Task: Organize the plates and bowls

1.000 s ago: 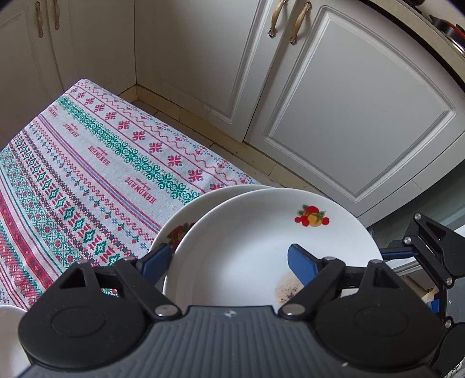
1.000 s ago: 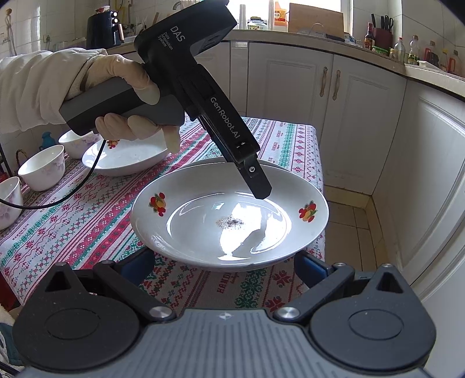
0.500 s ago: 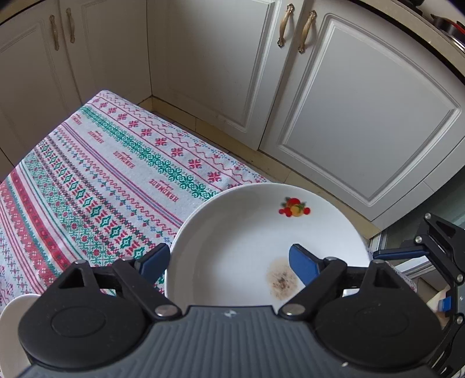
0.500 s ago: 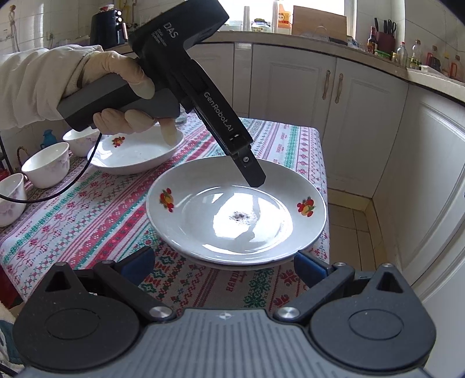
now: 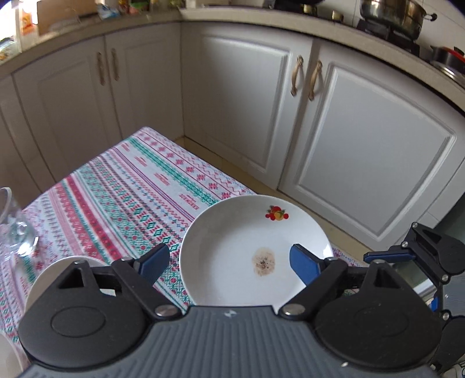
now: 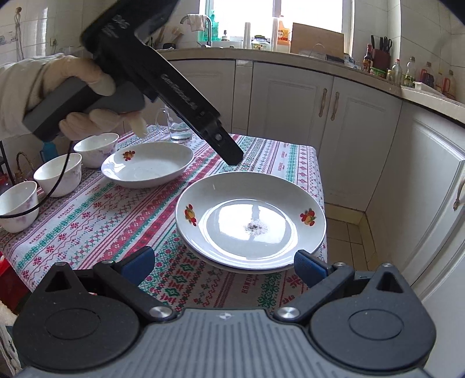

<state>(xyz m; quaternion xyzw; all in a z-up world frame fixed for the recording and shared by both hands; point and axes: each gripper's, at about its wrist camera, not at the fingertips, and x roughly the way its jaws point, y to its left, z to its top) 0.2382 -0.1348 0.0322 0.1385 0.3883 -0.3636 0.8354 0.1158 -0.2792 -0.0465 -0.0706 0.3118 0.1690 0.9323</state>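
Stacked plates point(image 6: 250, 221) — level, rims up

We are looking across a patterned tablecloth point(image 6: 96, 221) lying ahead of the tool, with a glass mug point(image 6: 174, 128) standing farther off; white cabinet doors point(image 5: 363, 157) are rising beyond, and a steel pot point(image 5: 389, 14) is sitting above them.

Each gripper has a ribbed grey body, black linkage arms with triangular cut-outs and round silver screws, and blue pads on its fingers. Seen from the right wrist, the left gripper point(image 6: 232, 158) is a long black housing with white lettering, blurred here, on a grey handle; a black cable point(image 6: 53, 189) hangs from the handle. The hand point(image 6: 87, 99) on it wears a pale glove below a cream sleeve point(image 6: 20, 87).
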